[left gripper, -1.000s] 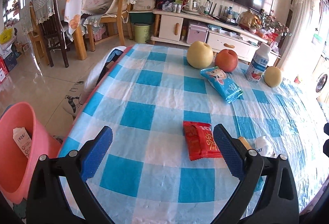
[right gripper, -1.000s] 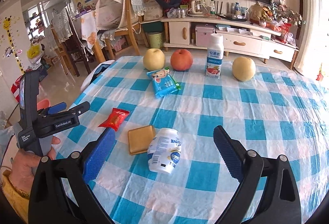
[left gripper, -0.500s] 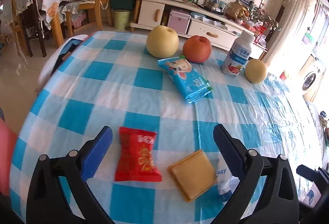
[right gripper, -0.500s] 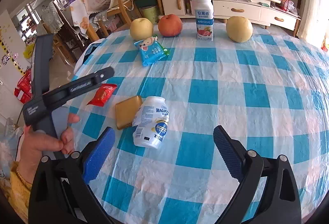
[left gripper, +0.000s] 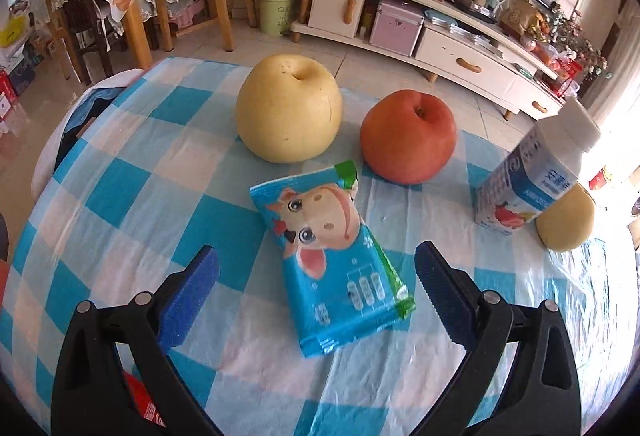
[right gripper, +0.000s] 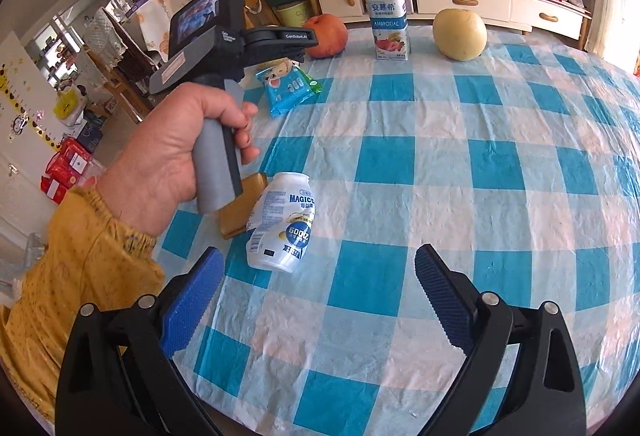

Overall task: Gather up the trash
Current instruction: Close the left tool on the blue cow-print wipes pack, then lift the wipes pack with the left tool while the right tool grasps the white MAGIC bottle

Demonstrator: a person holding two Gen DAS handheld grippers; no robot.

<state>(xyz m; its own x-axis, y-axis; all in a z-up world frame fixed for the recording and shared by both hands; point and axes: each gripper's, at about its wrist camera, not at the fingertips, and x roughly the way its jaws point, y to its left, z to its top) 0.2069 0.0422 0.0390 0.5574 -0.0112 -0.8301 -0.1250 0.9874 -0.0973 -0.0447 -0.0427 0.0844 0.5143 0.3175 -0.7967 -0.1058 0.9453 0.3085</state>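
Forward over the blue snack packet (left gripper: 336,268) went the left gripper (left gripper: 316,292) (jaws spread wide) — right gripper (right gripper: 318,296) likewise agape.

Colours I log: surface (left gripper: 132,172) in blue-and-white check; snack packet (left gripper: 336,268) bright blue, green-edged, with a cartoon cow; pear (left gripper: 288,108) pale yellow; apple (left gripper: 408,136) orange-red; fallen bottle (right gripper: 282,224) white with a blue label; flat packet (right gripper: 240,212) golden-brown; sleeve (right gripper: 80,260) mustard yellow.

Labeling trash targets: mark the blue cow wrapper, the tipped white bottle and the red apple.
blue cow wrapper (left gripper: 332,268), left wrist view, middle of its printed face
tipped white bottle (right gripper: 282,226), right wrist view, label on its side
red apple (left gripper: 408,136), left wrist view, front skin
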